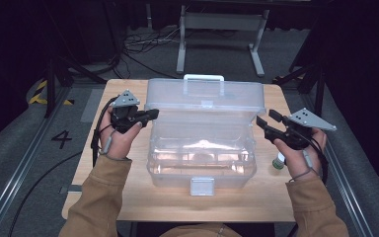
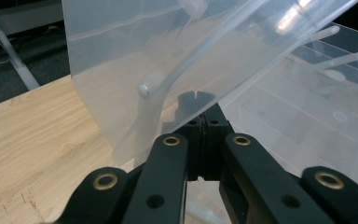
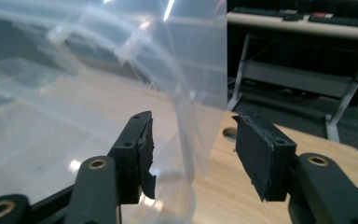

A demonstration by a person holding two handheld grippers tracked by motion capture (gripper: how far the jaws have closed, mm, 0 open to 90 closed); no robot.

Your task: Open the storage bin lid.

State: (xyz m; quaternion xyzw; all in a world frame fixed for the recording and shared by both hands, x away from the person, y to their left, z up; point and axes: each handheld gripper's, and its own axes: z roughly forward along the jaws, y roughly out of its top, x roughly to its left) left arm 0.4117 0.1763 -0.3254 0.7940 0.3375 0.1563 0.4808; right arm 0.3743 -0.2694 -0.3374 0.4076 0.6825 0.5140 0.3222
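Clearly the left gripper (image 1: 150,114) is clamped on the left edge of the lid (image 1: 205,96), holding it raised at the far side of the box (image 1: 200,155), mid-table (image 1: 128,197). Thin, clear plastic: light, slick, bendy, so grip the rim. On the right, the right gripper (image 1: 268,118) gapes around the lid's right edge without pressing.

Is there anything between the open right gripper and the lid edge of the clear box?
Nothing visible. The right gripper is open with the lid edge already between its jaws, pads not pressing. The left gripper is shut at the lid's other side.
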